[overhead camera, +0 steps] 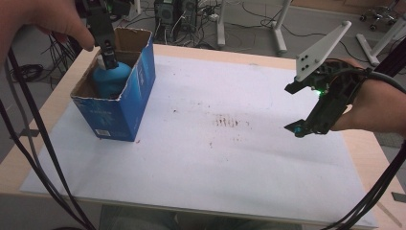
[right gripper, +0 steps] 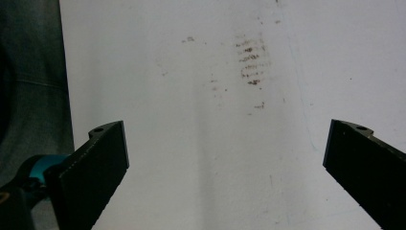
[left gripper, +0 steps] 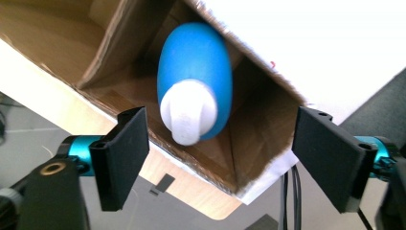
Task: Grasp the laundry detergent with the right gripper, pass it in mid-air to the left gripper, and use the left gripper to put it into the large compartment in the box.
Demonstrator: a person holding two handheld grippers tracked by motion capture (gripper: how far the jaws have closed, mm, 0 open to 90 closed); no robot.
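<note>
So the blue bottle (overhead camera: 111,79) w/ the white cap sits upright inside the blue cardboard box (overhead camera: 125,108), which stands on the white sheet (overhead camera: 230,158) near the table's (overhead camera: 48,124) far left corner, top flaps open. Left gripper (overhead camera: 109,56) hangs right over the box opening, pointing down at the cap, w/ the person's left hand (overhead camera: 43,19) on it at the top left of the high view. In the left gripper view the bottle (left gripper: 196,79) looks straight up at the cam, white cap (left gripper: 189,111) nearest, brown inner walls of the box (left gripper: 258,134) all round it. Jaws there stand apart, one each side of the pic, and the cap is between them in the frame but lower down, pads not touching it afaict, so nothing is gripped. Right gripper (overhead camera: 293,108) is held above the sheet near the right edge of the table, well apart from the box, right hand (overhead camera: 368,108) behind it, grey three-cornered plate (overhead camera: 321,50) sticking up on top. Right gripper view looks down on bare white sheet (right gripper: 191,143), jaws wide apart w/ nothing between them. Btw there's a patch of brownish smudges (overhead camera: 225,120) around the middle of the sheet, same marks (right gripper: 250,57) show in that view too. Black cables (overhead camera: 28,143) trail off the left edge.
</note>
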